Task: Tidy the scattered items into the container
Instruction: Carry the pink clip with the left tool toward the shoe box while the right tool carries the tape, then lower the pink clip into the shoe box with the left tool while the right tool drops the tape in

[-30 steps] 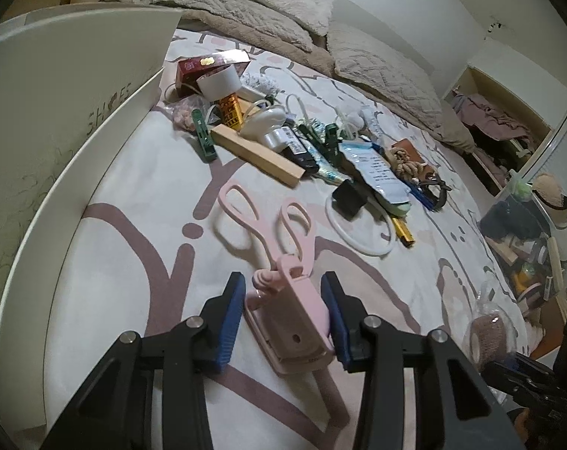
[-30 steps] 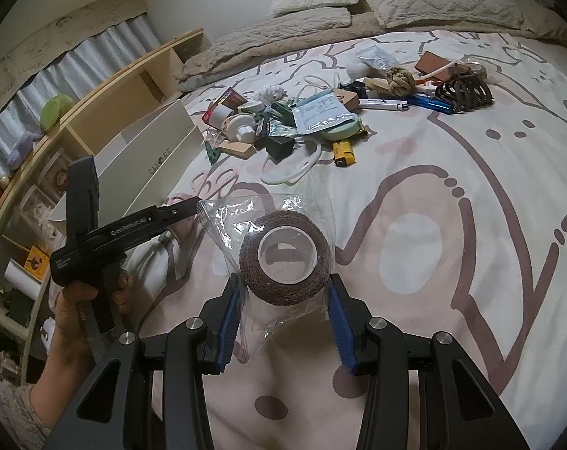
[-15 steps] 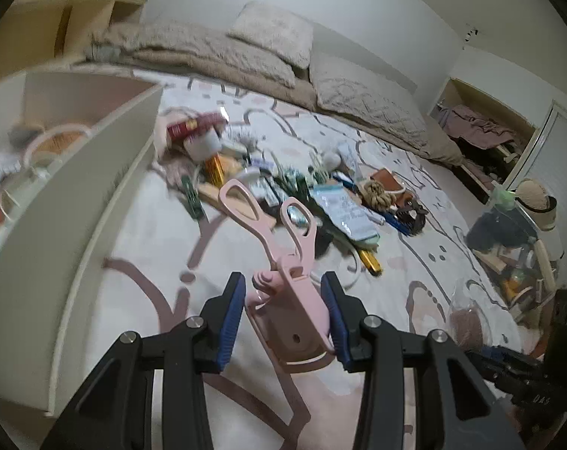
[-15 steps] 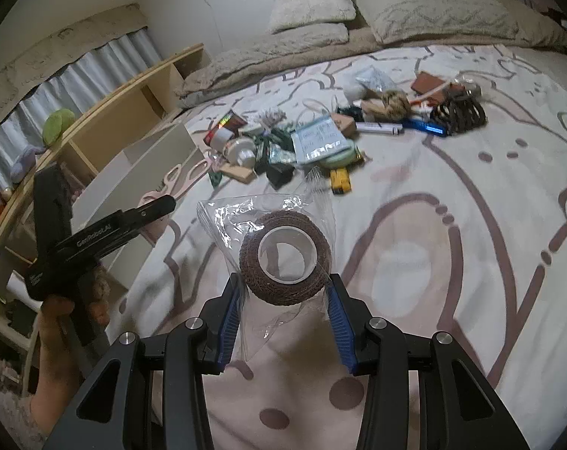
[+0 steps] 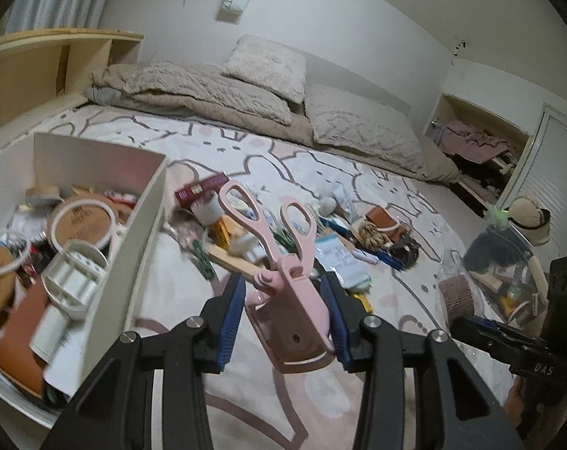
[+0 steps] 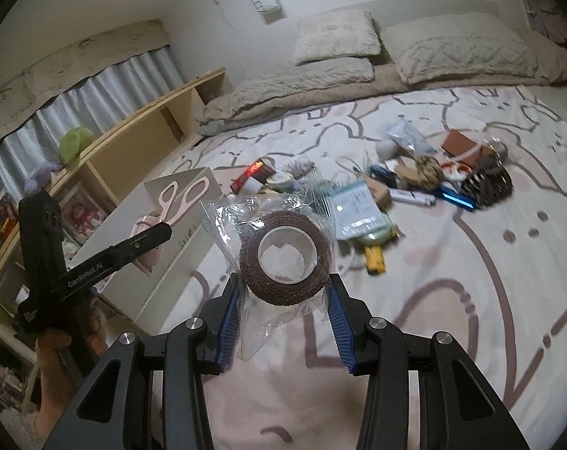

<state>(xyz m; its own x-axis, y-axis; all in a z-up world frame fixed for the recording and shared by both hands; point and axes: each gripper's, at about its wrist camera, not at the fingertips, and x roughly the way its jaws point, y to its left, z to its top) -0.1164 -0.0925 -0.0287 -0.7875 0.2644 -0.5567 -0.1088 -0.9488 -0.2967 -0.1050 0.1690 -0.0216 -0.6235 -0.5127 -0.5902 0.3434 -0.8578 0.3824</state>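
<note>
My left gripper (image 5: 285, 318) is shut on a pink scissor-like tool (image 5: 283, 262), lifted off the bed with its two loop handles pointing away. The white container (image 5: 133, 240) stands just left of it, full of several items. My right gripper (image 6: 283, 300) is shut on a brown tape roll in a clear plastic bag (image 6: 285, 258), held above the patterned bedspread. In the right wrist view the left gripper (image 6: 133, 240) with the pink tool (image 6: 178, 195) hangs in front of the container (image 6: 178, 232). The scattered pile (image 6: 377, 195) lies farther back on the bed.
Pillows and a beige blanket (image 5: 246, 90) line the head of the bed. A wooden shelf (image 6: 133, 142) runs along the left side. A person's hand (image 6: 54, 352) grips the left tool. Clutter and a hat (image 5: 527, 221) sit beside the bed on the right.
Both grippers have risen off the bed with their loads. The pink tool left the bedspread, and the container's inside has come into the left wrist view.
</note>
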